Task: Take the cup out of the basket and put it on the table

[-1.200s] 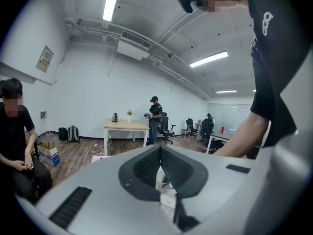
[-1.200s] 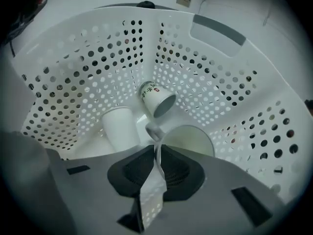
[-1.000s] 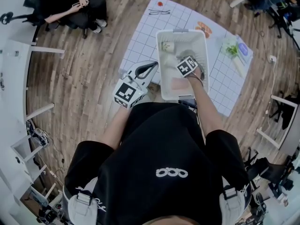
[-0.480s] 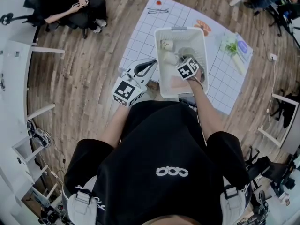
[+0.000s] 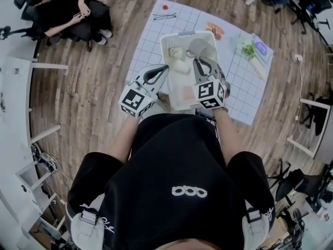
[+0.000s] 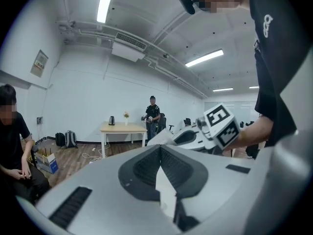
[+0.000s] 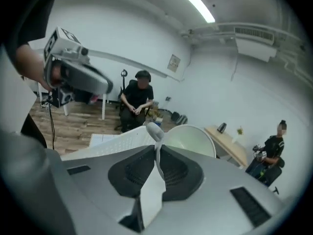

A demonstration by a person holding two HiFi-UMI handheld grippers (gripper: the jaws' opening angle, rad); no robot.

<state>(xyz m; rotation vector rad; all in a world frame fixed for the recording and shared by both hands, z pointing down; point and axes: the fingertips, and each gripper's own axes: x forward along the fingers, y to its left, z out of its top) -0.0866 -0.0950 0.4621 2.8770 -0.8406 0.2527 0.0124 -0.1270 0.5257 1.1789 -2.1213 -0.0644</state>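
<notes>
The basket [image 5: 179, 34] sits in the upper middle of the head view, on the gridded mat [image 5: 151, 30]. The cup [image 5: 200, 48] is over the basket's upper right part (its rim pinched between the jaws of the right gripper [image 5: 202, 62]). The left gripper [image 5: 162, 72] is just left of the basket, and a seated person [image 5: 67, 14] is at upper left.

**Even ceiling light, strong fisheye bend**

Ceiling strip lights [image 6: 104, 4] fill the room brightly and evenly, and burn out to white at the top of both gripper views. In the head view, shadows are faint and the wood floor [image 5: 88, 87] bows toward the edges. Black corners ring both gripper views. Close to the lens, the left gripper [image 6: 160, 150], the right gripper [image 7: 157, 155] and the cup [image 7: 193, 138] look soft and slightly out of focus.
</notes>
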